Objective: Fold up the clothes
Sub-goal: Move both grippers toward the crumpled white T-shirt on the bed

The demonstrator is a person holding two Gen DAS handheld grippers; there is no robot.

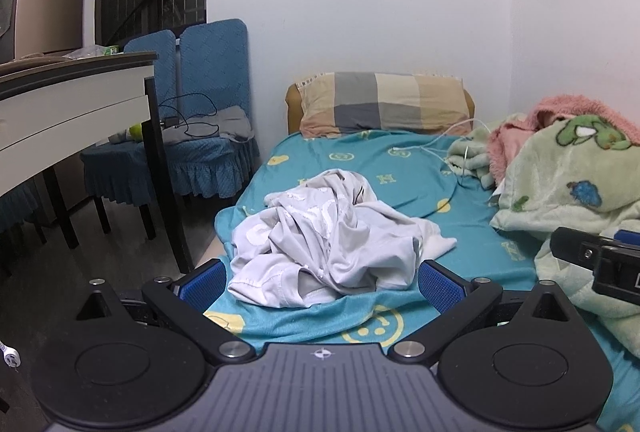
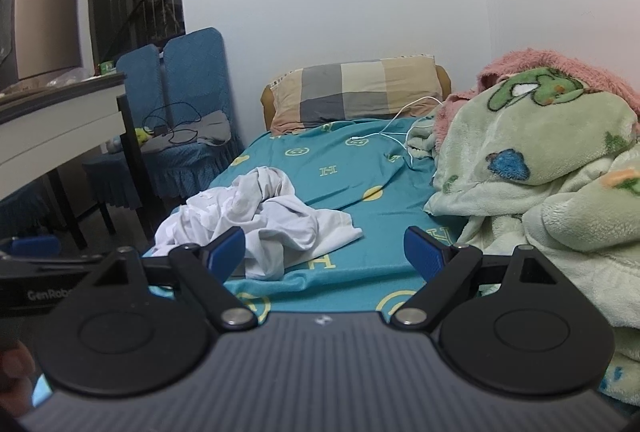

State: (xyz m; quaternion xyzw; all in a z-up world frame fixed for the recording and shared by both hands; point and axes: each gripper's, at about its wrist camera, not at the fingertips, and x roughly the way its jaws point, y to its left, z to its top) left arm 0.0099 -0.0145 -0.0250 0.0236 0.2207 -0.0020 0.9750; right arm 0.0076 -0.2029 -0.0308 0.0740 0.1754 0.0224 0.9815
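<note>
A teal bedsheet (image 1: pixel 400 172) with yellow motifs covered the bed. A checked pillow (image 1: pixel 380 104) lay at its head against the wall. A green cartoon blanket (image 2: pixel 540 168) was heaped along the right side over a pink one (image 2: pixel 520 64). A white charging cable (image 2: pixel 392 128) trailed nearby. Blue-covered chairs (image 1: pixel 200 72) stood beside a white table (image 1: pixel 72 100).

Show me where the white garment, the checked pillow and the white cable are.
white garment (image 1: pixel 320 236): left wrist view, middle of the crumpled heap.
checked pillow (image 1: pixel 380 104): left wrist view, centre of its front face.
white cable (image 2: pixel 394 120): right wrist view, loop below the pillow.
</note>
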